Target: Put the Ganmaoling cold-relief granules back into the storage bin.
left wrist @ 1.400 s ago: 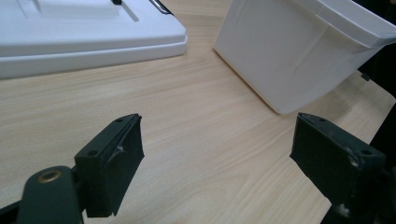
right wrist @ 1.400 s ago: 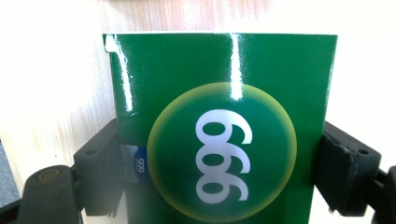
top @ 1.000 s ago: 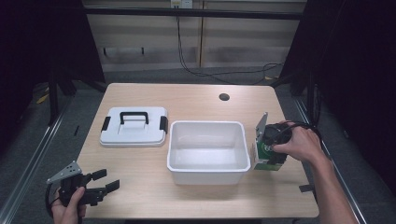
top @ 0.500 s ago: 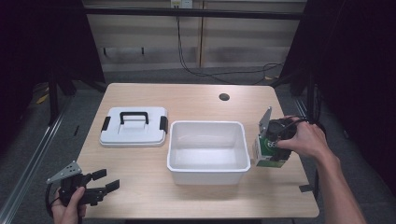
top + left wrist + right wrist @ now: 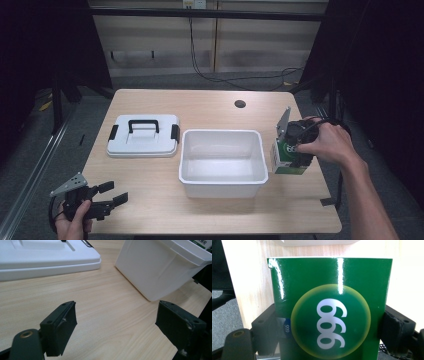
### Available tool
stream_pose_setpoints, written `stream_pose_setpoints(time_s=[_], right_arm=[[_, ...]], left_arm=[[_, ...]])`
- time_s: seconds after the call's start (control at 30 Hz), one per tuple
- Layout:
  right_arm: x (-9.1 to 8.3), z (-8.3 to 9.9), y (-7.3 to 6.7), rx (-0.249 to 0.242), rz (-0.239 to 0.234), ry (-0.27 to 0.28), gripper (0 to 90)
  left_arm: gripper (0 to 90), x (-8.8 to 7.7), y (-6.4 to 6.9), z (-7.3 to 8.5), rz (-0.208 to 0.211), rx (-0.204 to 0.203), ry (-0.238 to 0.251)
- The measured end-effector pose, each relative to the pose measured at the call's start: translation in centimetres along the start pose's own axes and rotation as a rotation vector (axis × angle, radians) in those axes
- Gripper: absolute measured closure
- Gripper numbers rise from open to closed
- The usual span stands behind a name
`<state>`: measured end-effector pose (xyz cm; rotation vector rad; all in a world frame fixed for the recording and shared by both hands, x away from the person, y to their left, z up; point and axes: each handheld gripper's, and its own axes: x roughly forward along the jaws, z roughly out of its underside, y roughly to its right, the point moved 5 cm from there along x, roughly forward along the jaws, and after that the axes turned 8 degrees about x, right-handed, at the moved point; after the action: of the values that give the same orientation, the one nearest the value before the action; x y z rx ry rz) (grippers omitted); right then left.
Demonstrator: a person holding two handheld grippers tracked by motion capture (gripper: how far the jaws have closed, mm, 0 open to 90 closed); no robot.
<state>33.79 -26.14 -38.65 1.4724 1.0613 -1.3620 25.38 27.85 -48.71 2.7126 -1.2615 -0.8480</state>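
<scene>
Down at the near left corner of the table [image 5: 150, 200], the left gripper [image 5: 107, 196] sits low in the person's left hand [image 5: 72, 225], jaws spread wide apart with nothing between them. In the left gripper view, bare wood lies between those jaws, a white lid [image 5: 45, 257] with a black handle lies ahead of them to the left, and the wall of the white bin [image 5: 160, 270] rises ahead to the right. Neither touches the jaws.

Across to the middle: the bin [image 5: 221, 162] stands open between the two grippers, with the lid [image 5: 143, 136] just beside it on the left gripper's side.

Now the right side. The right gripper [image 5: 295, 150], in the person's right hand [image 5: 327, 142], is clamped on a green box [image 5: 287, 157] right next to the bin's outer wall. The right gripper view has it plain: one black jaw presses each side of the box [image 5: 329, 315], whose glossy face bears a yellow-ringed circle with white digits. Whether the box rests on the table or hangs just above it, I cannot tell.
</scene>
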Motion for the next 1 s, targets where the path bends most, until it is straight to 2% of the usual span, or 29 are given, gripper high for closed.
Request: stream_pose_setpoints(time_s=[0.13,0.17,0.23,0.4,0.5,0.7,0.87,0.9,0.93,1.0], right_arm=[[-0.7,0.0,0.0,-0.010,0.004,0.010,16.0],[-0.9,0.1,-0.1,0.005,0.002,0.008,16.0],[-1.4,0.2,-0.1,0.000,0.008,0.022,16.0],[-2.6,0.1,0.1,-0.012,0.013,0.014,16.0],[-3.3,0.1,0.0,0.000,0.018,0.014,16.0],[-3.7,-0.2,0.0,0.006,0.013,0.006,16.0],[-4.0,-0.6,0.2,0.005,0.017,0.028,16.0],[-4.4,-0.6,0.1,0.019,0.011,0.016,16.0],[-4.5,-0.6,0.2,0.007,0.015,0.015,16.0],[-5.2,-0.7,0.2,0.015,0.023,0.013,16.0]], left_arm=[[16.5,0.0,0.0,0.0,-0.001,0.002,-0.004],[16.5,0.0,0.0,0.0,0.000,-0.001,-0.003],[16.5,0.0,0.0,0.0,-0.001,0.001,-0.003],[16.5,0.0,0.0,0.0,-0.003,0.002,-0.004],[16.5,0.0,0.0,0.0,-0.003,0.005,-0.004],[16.5,0.0,0.0,0.0,-0.002,-0.004,0.003],[16.5,0.0,0.0,0.0,-0.002,0.002,-0.001],[16.5,0.0,0.0,0.0,-0.003,-0.001,0.001],[16.5,0.0,0.0,0.0,-0.003,0.000,-0.001],[16.5,0.0,0.0,0.0,-0.003,0.000,0.001]])
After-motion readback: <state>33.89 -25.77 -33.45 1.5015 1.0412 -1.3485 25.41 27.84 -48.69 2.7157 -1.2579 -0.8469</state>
